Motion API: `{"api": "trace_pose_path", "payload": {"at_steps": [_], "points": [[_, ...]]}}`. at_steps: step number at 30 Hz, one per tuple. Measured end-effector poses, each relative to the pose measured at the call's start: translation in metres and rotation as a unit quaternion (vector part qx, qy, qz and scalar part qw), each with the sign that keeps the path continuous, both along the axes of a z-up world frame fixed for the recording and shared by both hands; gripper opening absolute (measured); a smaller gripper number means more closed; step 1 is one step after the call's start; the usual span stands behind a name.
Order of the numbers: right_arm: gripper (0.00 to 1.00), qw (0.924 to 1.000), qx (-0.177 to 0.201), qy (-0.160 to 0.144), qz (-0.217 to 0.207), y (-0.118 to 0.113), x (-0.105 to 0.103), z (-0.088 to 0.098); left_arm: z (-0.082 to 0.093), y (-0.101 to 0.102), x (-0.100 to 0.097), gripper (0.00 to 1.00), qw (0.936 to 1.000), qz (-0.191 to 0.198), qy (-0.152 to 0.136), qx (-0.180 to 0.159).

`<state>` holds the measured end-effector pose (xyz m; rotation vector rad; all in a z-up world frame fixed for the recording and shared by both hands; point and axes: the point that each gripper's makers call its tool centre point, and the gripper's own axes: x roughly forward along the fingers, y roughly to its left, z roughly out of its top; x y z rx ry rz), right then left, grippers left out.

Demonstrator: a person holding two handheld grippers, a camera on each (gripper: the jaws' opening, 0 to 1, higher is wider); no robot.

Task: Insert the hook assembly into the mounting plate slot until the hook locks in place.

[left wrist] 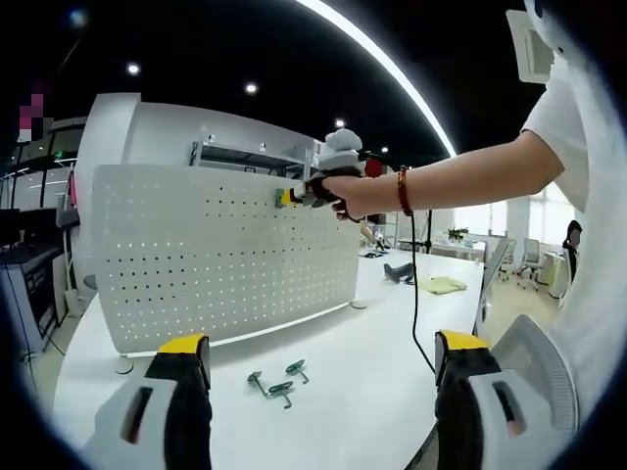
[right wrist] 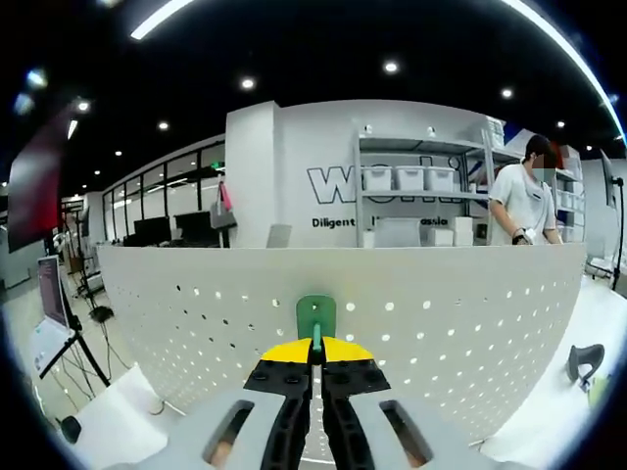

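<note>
A white perforated mounting plate [left wrist: 216,255] stands upright on the white table [left wrist: 372,372]. My right gripper [right wrist: 315,354] is shut on a green hook [right wrist: 315,315], whose flat head rests against the plate [right wrist: 451,323] close under its top edge. From the left gripper view, that right gripper [left wrist: 297,195] is held by a person's hand at the plate's upper right part. My left gripper [left wrist: 323,352] hovers low over the table, open, nothing between its yellow-tipped fingers [left wrist: 184,346]. A few loose green hooks [left wrist: 278,383] lie on the table in front of the plate.
A black cable [left wrist: 416,294] hangs from the person's arm down to the table. A black tool [left wrist: 399,271] and a yellowish cloth [left wrist: 444,285] lie further back. Behind the plate are shelves with bins [right wrist: 411,178] and a standing person [right wrist: 524,206].
</note>
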<state>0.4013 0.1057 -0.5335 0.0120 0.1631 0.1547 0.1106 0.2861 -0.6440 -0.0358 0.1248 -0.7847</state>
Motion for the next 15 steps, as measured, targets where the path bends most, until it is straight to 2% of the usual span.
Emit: {"api": "trace_pose_path", "payload": {"at_steps": [15], "points": [[0.00,0.9999,-0.009,0.004,-0.012,0.0033,0.0046,-0.0044,0.0000,0.0029,0.0012,0.97,1.0000,0.004,0.001,-0.003]]}}
